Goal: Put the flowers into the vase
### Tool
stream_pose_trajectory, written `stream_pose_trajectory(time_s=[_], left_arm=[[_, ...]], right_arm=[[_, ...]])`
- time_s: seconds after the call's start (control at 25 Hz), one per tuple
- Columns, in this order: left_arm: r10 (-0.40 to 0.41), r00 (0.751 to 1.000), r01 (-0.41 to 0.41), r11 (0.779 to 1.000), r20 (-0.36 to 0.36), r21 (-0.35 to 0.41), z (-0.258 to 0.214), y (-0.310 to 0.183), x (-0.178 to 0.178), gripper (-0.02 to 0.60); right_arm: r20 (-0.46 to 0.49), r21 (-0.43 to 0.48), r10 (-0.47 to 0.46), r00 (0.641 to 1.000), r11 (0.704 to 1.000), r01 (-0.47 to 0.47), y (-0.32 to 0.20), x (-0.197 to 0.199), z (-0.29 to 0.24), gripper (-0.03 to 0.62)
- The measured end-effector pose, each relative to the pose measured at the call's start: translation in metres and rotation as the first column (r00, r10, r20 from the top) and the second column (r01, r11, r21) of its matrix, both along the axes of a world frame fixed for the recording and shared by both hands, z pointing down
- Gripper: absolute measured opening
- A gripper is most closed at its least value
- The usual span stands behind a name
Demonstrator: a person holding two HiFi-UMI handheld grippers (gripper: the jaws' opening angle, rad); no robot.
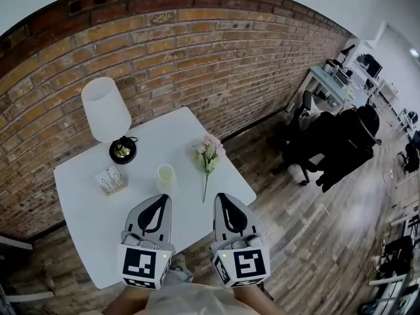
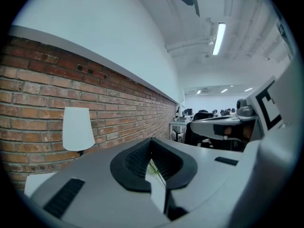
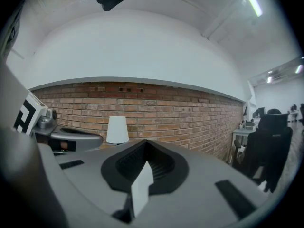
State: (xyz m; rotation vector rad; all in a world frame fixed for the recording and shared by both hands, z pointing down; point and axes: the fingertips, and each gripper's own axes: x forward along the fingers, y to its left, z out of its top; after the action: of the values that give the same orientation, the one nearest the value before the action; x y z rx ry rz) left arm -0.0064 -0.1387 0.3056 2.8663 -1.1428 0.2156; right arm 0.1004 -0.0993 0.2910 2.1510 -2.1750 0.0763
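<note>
Head view: a white bench [image 1: 79, 209] stands against a brick wall [image 1: 197, 51], and both grippers are held side by side over its near edge, pointing toward the wall.
Flowers: a small bunch of flowers [image 1: 209, 153] with pale pink heads lies flat on the bench, heads toward the wall and thin stem running back toward the near edge.
Vase: the vase [image 1: 166, 176], a small pale glass, stands upright just left of the flowers, apart from them.
Left gripper: the left gripper [image 1: 161, 198] has its jaws pressed together at the tips with nothing pinched. The vase sits just ahead of them.
Right gripper: the right gripper [image 1: 220, 196] also has its jaws pressed together and holds nothing.
Flowers and jaws: the stem's end lies between the two grippers, nearer the right one and just beside its tips, touching neither. The flower heads lie farther ahead, toward the wall.
Left gripper view: a bit of green stem on the white bench shows through the dark opening behind the closed tips.
Right gripper view: only white bench shows through that opening.
Other things: a lamp [image 1: 105, 110] with a white shade stands at the far left of the bench, a small card holder [image 1: 110, 180] in front of it, and dark office chairs [image 1: 335, 143] stand on the wooden floor [image 1: 315, 241] to the right.
</note>
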Motion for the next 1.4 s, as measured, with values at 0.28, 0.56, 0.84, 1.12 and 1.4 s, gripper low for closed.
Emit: stream_pose_trajectory(time_s=[0.28, 0.56, 0.84, 1.12, 1.4], left_arm=[[0.015, 1.0, -0.015, 1.0, 0.012, -0.024, 0.015, -0.008, 0.012, 0.0], [0.023, 0.999, -0.022, 0.998, 0.028, -0.063, 0.037, -0.005, 0.027, 0.0], [0.019, 0.998, -0.014, 0.995, 0.055, -0.096, 0.059, -0.015, 0.041, 0.0], [0.016, 0.997, -0.006, 0.992, 0.078, -0.127, 0.076, -0.031, 0.05, 0.0], [0.025, 0.995, -0.009, 0.988, 0.098, -0.157, 0.093, -0.043, 0.057, 0.0]], right_arm=[[0.013, -0.05, 0.012, 1.0, 0.999, -0.011, -0.006, 0.009, 0.02, 0.006], [0.018, -0.109, -0.013, 1.0, 0.994, 0.015, -0.013, 0.019, 0.044, 0.006], [0.061, -0.189, -0.036, 0.998, 0.981, 0.047, -0.035, 0.031, 0.081, 0.009], [0.068, -0.248, -0.039, 0.997, 0.967, 0.055, -0.059, 0.04, 0.108, 0.067], [0.063, -0.305, -0.044, 0.997, 0.95, 0.061, -0.082, 0.045, 0.131, 0.091]])
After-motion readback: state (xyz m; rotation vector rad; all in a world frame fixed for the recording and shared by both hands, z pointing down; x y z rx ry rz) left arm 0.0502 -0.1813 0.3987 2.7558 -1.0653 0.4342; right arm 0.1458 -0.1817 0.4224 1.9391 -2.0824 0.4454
